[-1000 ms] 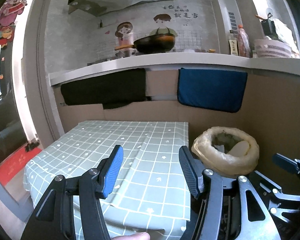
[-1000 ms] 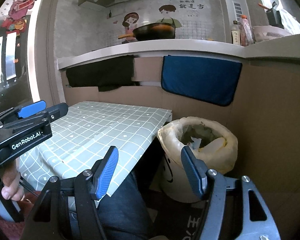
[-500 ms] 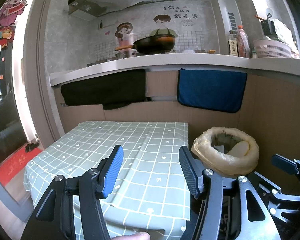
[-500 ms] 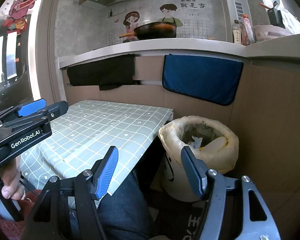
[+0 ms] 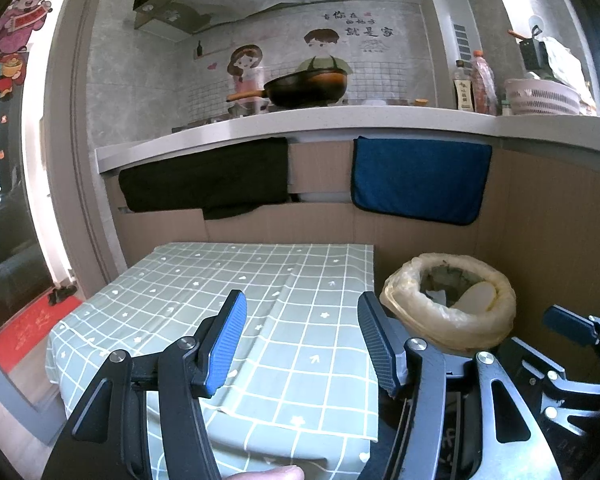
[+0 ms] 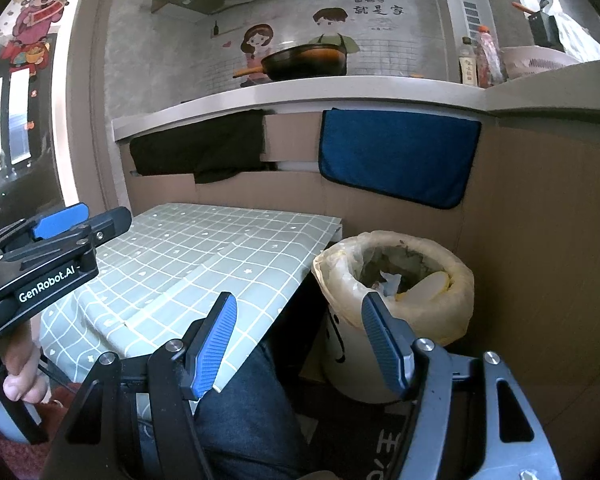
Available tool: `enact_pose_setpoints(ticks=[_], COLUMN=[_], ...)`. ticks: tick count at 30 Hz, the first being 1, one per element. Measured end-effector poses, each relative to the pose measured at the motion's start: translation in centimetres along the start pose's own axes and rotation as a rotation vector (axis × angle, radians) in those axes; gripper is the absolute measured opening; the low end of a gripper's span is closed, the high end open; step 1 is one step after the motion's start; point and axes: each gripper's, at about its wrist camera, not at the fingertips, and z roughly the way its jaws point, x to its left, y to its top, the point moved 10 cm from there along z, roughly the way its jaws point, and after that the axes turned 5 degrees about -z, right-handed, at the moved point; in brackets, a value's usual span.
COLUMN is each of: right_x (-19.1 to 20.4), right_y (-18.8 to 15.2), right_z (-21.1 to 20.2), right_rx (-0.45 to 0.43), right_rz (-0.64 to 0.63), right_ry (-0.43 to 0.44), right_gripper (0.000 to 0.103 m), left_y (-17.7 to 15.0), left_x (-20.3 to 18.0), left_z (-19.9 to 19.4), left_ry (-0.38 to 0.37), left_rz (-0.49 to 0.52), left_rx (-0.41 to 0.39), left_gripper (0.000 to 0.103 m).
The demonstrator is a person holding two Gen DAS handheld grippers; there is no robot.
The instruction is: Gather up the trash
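A: Item one, your left gripper [image 5: 300, 340]. State?

B: Fingers spread wide, nothing between them. In its own view they sit low in the frame over the checked tablecloth [image 5: 236, 292]. In the right view you see that same gripper from the side at middle left, marked GenRobot.AI, with your left hand [image 6: 18, 364] around its handle at lower left.

A: Item two, your right gripper [image 6: 298, 340].

B: Also released, nothing held. In the right view it hangs past the table's right edge, over your dark trouser leg [image 6: 252, 412] at bottom centre. The left view catches only part of it, at the lower right edge.

A: Item three, containers.

B: One trash bin [image 5: 448, 300], lined with a yellowish plastic bag [image 6: 456, 300], on the floor just beside the table's right side. Only the right view shows its white body below the bag. Contents: a pale rounded piece [image 6: 430, 284] against the right inner wall, a crumpled white scrap [image 6: 390, 280] near the middle, and darker matter too blurred for you to identify.

A: Item four, background.

B: Upper frame, both views: counter [image 5: 340, 118], black pan [image 5: 304, 88], a black cloth [image 5: 208, 176] and a blue cloth [image 5: 420, 178] hanging from it.
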Motion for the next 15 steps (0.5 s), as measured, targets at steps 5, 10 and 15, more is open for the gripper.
enact_pose_setpoints(ticks=[5,10,15], right_x=[-0.07,-0.02,-0.03], right_y=[0.07,-0.04,-0.07], right_z=[-0.31,-0.48,-0.44], right_rx=[-0.009,-0.01,-0.013], right_rz=[0.01,0.012,0.018], right_ry=[-0.006,-0.007,-0.008], right_gripper=[0.063,0.063,0.063], left_y=[0.03,0.02,0.01], left_x=[-0.23,-0.48,-0.51], left_z=[-0.06,-0.07,0.0], left_ry=[-0.006,-0.008,-0.008], left_rz=[0.003,0.004,0.004], left_rx=[-0.003,-0.001,0.0], left_gripper=[0.059,0.059,0.059])
